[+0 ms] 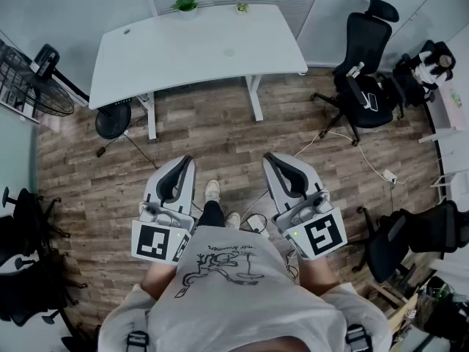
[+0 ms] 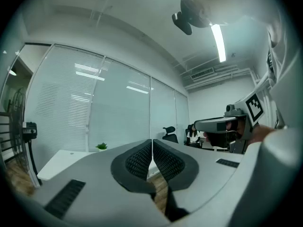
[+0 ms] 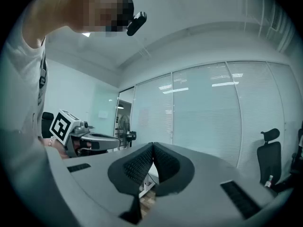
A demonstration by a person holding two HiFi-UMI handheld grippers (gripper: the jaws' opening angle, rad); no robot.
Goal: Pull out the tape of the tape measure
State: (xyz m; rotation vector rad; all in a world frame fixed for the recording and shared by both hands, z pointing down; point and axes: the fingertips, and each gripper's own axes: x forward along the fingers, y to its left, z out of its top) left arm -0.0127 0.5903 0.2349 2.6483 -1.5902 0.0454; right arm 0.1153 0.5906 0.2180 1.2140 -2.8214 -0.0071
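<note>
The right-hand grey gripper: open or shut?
Shut. The grey right gripper has its black ribbed pads pressed together, with nothing between them.

Open floor ahead, furniture crowding the sides

The left gripper [image 1: 185, 161] and right gripper [image 1: 270, 157] are held level and side by side with a clear gap between them, over open wooden floor [image 1: 212, 134] that runs to the white desk [image 1: 198, 46] straight ahead. The desk's top is free except for two small plants [image 1: 185, 4] at its far edge. On the left stand a fan [image 1: 33, 79] and dark chairs [image 1: 22, 226]. On the right are a black office chair [image 1: 364, 79] and another chair [image 1: 418, 233] nearer the person. A white cable [image 1: 352, 152] trails across the floor to a power strip [image 1: 390, 176].
</note>
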